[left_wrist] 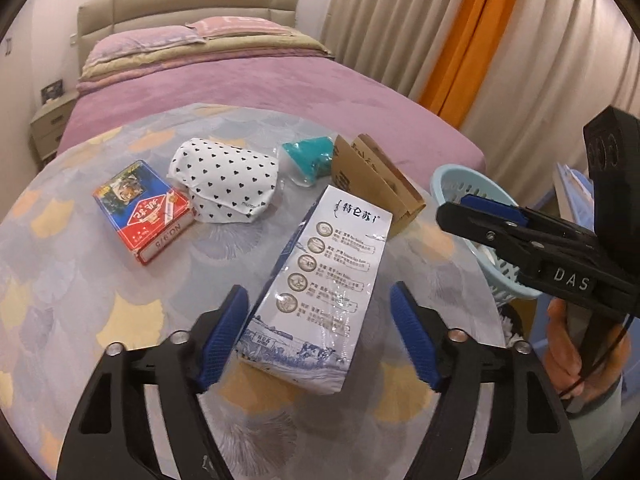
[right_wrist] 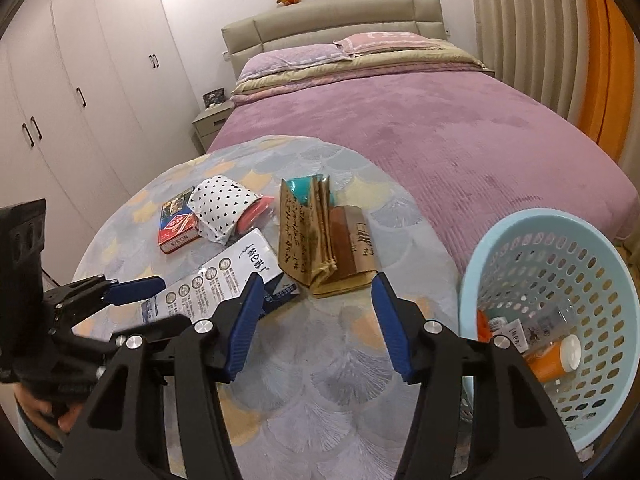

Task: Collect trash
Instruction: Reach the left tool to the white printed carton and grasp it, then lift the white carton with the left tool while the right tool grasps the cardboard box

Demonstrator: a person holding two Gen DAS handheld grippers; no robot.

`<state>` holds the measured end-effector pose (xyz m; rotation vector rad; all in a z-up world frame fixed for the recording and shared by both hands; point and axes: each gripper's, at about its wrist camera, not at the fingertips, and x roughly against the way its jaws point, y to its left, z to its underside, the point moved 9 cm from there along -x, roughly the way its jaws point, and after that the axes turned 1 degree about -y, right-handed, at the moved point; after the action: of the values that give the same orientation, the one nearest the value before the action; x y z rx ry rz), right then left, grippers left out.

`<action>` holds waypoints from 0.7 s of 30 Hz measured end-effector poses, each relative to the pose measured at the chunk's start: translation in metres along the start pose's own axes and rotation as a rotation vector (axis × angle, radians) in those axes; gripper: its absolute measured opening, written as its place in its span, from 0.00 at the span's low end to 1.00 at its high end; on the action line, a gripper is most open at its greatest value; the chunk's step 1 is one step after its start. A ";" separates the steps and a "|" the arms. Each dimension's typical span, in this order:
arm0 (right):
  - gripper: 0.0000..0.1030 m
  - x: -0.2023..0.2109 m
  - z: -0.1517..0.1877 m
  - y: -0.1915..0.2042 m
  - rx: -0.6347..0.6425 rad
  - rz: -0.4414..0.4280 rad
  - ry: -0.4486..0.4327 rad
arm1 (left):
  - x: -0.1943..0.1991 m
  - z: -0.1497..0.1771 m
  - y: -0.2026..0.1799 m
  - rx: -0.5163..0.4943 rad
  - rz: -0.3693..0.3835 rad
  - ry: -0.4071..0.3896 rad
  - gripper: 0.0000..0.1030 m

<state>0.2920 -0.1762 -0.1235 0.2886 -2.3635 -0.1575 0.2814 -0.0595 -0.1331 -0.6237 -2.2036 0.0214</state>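
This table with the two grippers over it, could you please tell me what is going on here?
A person is clearing trash off the round table with two handheld grippers. The left gripper is open, its fingers on either side of a white milk carton lying flat. The right gripper is open and holds nothing, beside the light blue basket, which already has an orange bottle inside. A card box, a heart-print packet and a brown paper bag are left.

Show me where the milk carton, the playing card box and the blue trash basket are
milk carton [left_wrist: 332, 276]: left wrist view, on its printed white top face.
playing card box [left_wrist: 140, 210]: left wrist view, on its red and blue top face.
blue trash basket [right_wrist: 516, 224]: right wrist view, on its far rim.
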 end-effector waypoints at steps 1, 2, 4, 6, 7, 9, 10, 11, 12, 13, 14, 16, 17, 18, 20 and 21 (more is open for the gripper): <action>0.51 -0.001 0.000 0.001 0.000 -0.004 0.001 | -0.002 -0.001 -0.001 0.002 -0.006 0.000 0.74; 0.51 -0.002 -0.001 0.002 -0.001 -0.008 0.003 | -0.005 -0.002 -0.002 0.001 -0.016 0.003 0.75; 0.52 -0.003 -0.002 0.002 -0.004 -0.008 0.005 | -0.014 -0.003 -0.005 0.001 -0.038 0.012 0.76; 0.52 -0.005 -0.004 0.001 -0.010 -0.006 0.001 | -0.025 -0.003 -0.006 -0.003 -0.082 0.025 0.78; 0.53 -0.006 -0.004 0.000 -0.020 -0.012 0.000 | -0.032 -0.001 -0.005 -0.018 -0.133 0.033 0.78; 0.53 -0.010 -0.005 -0.002 -0.043 -0.028 0.005 | -0.039 0.001 -0.005 -0.028 -0.173 0.037 0.75; 0.53 -0.011 -0.006 -0.003 -0.049 -0.033 0.004 | -0.039 0.002 -0.004 -0.026 -0.176 0.037 0.70; 0.54 -0.012 -0.006 -0.004 -0.050 -0.035 0.001 | -0.039 0.004 -0.004 -0.020 -0.170 0.038 0.64; 0.58 -0.013 -0.007 -0.004 -0.050 -0.035 -0.006 | -0.038 0.005 -0.003 -0.015 -0.166 0.038 0.61; 0.61 -0.013 -0.008 -0.004 -0.050 -0.033 -0.014 | -0.036 0.006 -0.001 -0.010 -0.170 0.036 0.58; 0.64 -0.013 -0.008 -0.004 -0.048 -0.030 -0.022 | -0.033 0.008 0.000 -0.005 -0.175 0.033 0.57; 0.65 -0.016 -0.010 -0.002 -0.041 -0.020 -0.037 | -0.025 0.013 0.004 0.030 -0.167 0.031 0.56; 0.66 -0.017 -0.011 -0.002 -0.039 -0.019 -0.038 | -0.020 0.016 0.008 0.060 -0.152 0.020 0.55; 0.66 -0.020 -0.011 0.000 -0.038 -0.020 -0.037 | -0.013 0.019 0.012 0.090 -0.137 0.002 0.55; 0.66 -0.026 -0.012 0.002 -0.035 -0.017 -0.033 | -0.005 0.021 0.021 0.127 -0.143 -0.039 0.53; 0.66 -0.030 -0.013 0.004 -0.028 -0.007 -0.032 | -0.001 0.021 0.027 0.139 -0.158 -0.063 0.53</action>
<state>0.3215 -0.1650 -0.1337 0.2828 -2.3899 -0.2001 0.2781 -0.0328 -0.1539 -0.3758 -2.2831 0.1130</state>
